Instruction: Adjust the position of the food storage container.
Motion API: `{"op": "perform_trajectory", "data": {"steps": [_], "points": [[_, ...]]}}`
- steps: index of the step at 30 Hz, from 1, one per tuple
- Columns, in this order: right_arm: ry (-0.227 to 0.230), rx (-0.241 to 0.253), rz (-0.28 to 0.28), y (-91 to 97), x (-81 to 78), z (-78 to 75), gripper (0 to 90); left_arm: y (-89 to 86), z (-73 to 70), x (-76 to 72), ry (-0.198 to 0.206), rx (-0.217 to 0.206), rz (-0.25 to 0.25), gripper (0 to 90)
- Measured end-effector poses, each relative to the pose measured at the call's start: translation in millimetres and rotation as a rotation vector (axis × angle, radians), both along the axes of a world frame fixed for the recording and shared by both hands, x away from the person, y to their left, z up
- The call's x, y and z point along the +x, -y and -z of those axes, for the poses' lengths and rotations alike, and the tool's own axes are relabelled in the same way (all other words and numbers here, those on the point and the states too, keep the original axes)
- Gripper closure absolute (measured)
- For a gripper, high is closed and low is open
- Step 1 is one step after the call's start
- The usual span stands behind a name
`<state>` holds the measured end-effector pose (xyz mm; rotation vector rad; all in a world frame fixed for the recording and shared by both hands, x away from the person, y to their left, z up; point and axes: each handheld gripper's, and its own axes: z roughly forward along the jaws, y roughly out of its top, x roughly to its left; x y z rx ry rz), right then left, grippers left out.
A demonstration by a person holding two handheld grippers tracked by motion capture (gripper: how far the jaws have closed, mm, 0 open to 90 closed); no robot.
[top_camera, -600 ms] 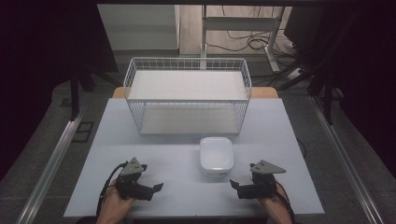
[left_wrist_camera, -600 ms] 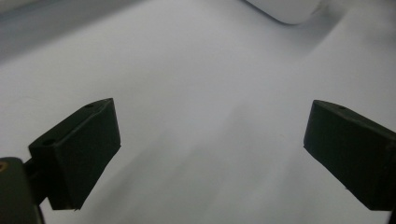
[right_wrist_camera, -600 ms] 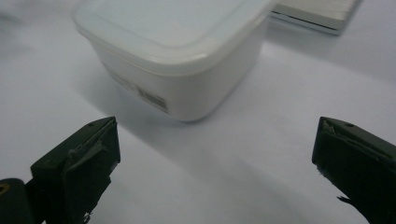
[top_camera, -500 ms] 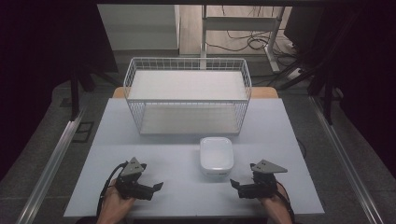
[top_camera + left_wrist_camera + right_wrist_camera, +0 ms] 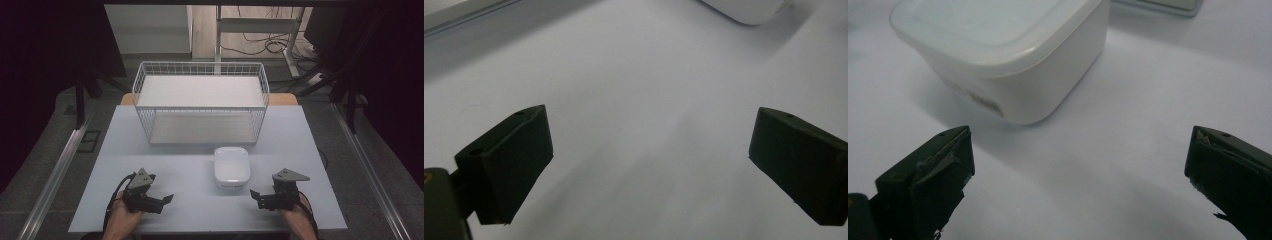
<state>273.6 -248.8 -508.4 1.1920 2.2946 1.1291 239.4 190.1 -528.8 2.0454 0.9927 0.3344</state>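
Nothing has shifted since the earlier frame: your two hands rest at the same spots on the near edge of the table (image 5: 200, 130), and the white lidded container (image 5: 231, 166) sits where it did.

Your left gripper (image 5: 159, 201) lies low at the near left, pointing toward the middle of the table. Its fingers (image 5: 509, 162) are spread wide with only bare table surface between them; in the left gripper view a corner of the container (image 5: 749, 10) peeks in at the top edge, well apart from them.

Your right gripper (image 5: 257, 196) lies at the near right, aimed leftward, just below and to the right of the container. Its fingers (image 5: 928, 182) are likewise spread wide and hold nothing. In the right gripper view the container (image 5: 1003, 55) stands near, ahead and toward the left finger, lid on, not touched by either finger.

The container rests flat on the table between your two hands and a little beyond them, just in front of the white wire basket (image 5: 200, 85), which stands at the far middle of the table.
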Motion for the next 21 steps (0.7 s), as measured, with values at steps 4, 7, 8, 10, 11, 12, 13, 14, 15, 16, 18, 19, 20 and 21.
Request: {"op": "perform_trajectory", "data": {"steps": [4,7,8,10,11,12,13,14,15,16,18,19,20,21], "points": [[0.028,0.009,0.041,2.5,2.8,-5.9,0.0,-0.7,-0.8,0.5,-0.016,0.028,-0.013,4.5],[0.029,0.015,0.063,2.7,6.5,-9.6,0.0,3.5,2.4,1.0,-0.043,0.089,0.004,4.6],[0.026,0.012,0.066,2.1,7.8,-10.8,0.0,5.2,2.6,0.8,-0.043,0.105,0.012,4.1],[0.020,0.003,0.066,-0.4,10.8,-13.6,0.0,8.0,0.8,-0.4,-0.032,0.111,0.023,3.0],[0.019,0.001,0.060,-1.3,12.4,-15.6,0.0,8.7,-0.7,-1.0,-0.023,0.110,0.027,2.7],[0.012,0.005,0.061,-2.4,14.4,-18.0,0.0,8.9,-1.9,-1.6,-0.016,0.106,0.030,2.3],[0.002,0.011,0.060,-3.4,16.9,-20.8,0.0,8.3,-2.8,-1.9,-0.012,0.099,0.029,2.3],[-0.005,0.016,0.069,-4.7,20.3,-24.4,0.0,7.7,-3.0,-1.8,-0.012,0.093,0.029,2.2],[-0.005,0.016,0.069,-4.7,20.3,-24.4,0.0,7.7,-3.0,-1.8,-0.012,0.093,0.029,2.1],[-0.004,0.017,0.073,-5.3,22.5,-26.5,1.1,6.6,-2.6,-1.6,-0.015,0.079,0.025,2.1],[0.002,0.014,0.095,-5.5,33.6,-34.1,8.8,3.7,-1.7,-0.2,-0.028,0.056,0.016,2.0],[0.002,0.014,0.095,-5.5,33.6,-34.1,8.8,3.7,-1.7,-0.2,-0.028,0.056,0.016,2.0],[-0.004,0.027,0.093,-6.3,44.7,-38.3,19.4,2.7,-2.1,0.1,-0.029,0.047,0.014,2.1],[-0.006,0.032,0.096,-7.4,49.8,-39.6,24.2,1.2,-3.1,0.2,-0.032,0.026,0.014,2.2]]}}
